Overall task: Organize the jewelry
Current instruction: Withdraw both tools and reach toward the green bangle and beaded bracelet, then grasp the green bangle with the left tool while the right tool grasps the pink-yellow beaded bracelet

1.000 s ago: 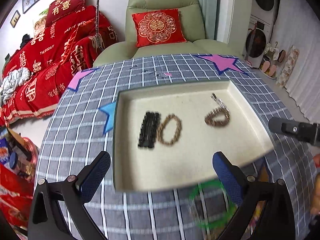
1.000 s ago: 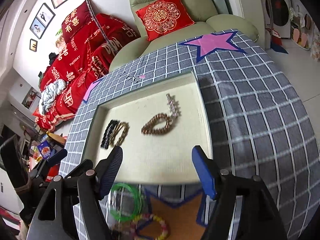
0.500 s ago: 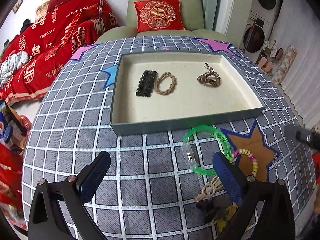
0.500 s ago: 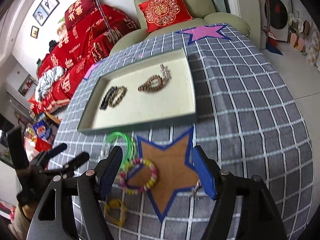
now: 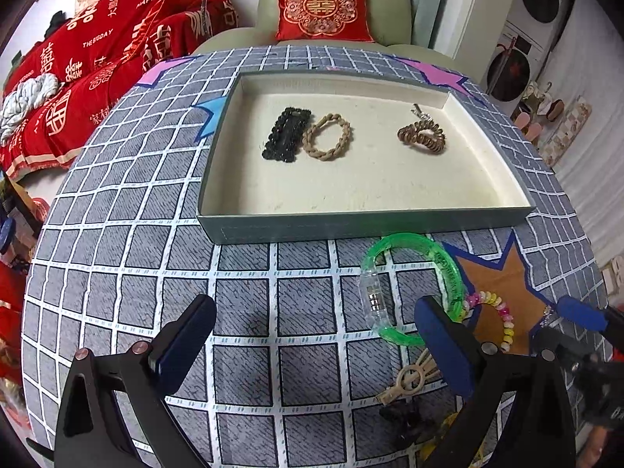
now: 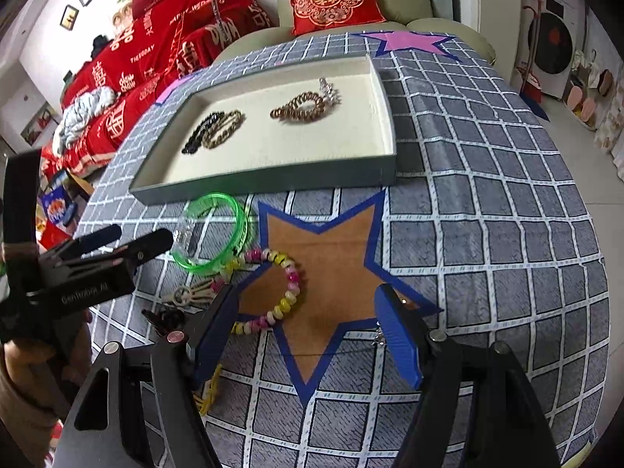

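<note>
- Your left gripper (image 5: 314, 345) points steeply down at the checked tablecloth (image 5: 117, 257), jaws spread wide, nothing between them.
- Bare cloth lies under and to the left of it, out to the table's curved edge.
- Beyond it sits the shallow tray (image 5: 362, 226), its near wall facing you; inside are a black hair clip (image 5: 288, 134), a tan braided tie (image 5: 327, 137) touching it, and a brown coil tie (image 5: 421, 137) well apart to the right.
- Just in front of the tray's near wall lies the green bangle (image 5: 413, 288), beside the left gripper's right finger.
- A beaded bracelet (image 6: 279, 284) lies on the edge of the orange star (image 6: 331, 257), touching the bangle.
- Your right gripper (image 6: 308, 335) tilts down over that star, jaws released and wide, holding nothing; the beaded bracelet lies just ahead of its left finger.
- Right of the star, the cloth is open to the table edge.
</note>
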{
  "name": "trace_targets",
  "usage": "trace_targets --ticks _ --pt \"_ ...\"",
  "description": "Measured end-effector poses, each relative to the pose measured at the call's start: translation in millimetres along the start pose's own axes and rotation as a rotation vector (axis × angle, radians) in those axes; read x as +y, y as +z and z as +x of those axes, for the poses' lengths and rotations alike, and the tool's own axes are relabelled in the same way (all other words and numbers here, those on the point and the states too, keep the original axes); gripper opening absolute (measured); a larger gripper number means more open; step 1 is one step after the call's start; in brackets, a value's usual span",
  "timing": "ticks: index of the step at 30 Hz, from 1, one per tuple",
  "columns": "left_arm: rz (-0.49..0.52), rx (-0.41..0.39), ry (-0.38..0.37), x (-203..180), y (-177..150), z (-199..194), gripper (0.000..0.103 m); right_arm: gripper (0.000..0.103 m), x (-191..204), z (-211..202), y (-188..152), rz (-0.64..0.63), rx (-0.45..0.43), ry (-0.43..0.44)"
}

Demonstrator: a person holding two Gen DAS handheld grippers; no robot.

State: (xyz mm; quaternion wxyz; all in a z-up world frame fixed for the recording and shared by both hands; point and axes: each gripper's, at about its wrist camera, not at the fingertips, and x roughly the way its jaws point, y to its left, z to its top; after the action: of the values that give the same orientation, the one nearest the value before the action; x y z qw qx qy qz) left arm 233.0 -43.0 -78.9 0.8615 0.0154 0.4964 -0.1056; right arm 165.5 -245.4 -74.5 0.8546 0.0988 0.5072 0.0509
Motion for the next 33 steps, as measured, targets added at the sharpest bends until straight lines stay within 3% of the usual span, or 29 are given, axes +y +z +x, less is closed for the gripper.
trace_targets --ticks 10,12,17,20,24,33 --pt "0.018 0.015 0.005 -7.6 3.6 14.0 0.103 0.075 16.7 20.8 -0.4 -0.084 0.02 -0.063" --pt "0.026 0.028 0.009 -10.1 4.3 18.7 0.095 0.075 19.3 25.6 -0.6 -0.099 0.024 -0.077" --pt "0.047 0.045 0.015 -14.5 3.7 24.6 0.095 0.075 26.3 34.3 -3.4 -0.142 0.027 -0.112" --pt "0.074 0.042 0.028 -19.3 3.3 24.9 0.089 0.071 33.4 37.0 -6.0 -0.196 0.023 -0.153" --pt "0.096 0.044 0.024 -24.0 2.9 25.0 0.087 0.057 39.0 35.3 -8.3 -0.226 0.017 -0.141" --pt "0.146 0.041 -0.005 -34.3 1.6 19.0 0.062 0.018 43.4 31.1 -11.1 -0.238 0.024 -0.141"
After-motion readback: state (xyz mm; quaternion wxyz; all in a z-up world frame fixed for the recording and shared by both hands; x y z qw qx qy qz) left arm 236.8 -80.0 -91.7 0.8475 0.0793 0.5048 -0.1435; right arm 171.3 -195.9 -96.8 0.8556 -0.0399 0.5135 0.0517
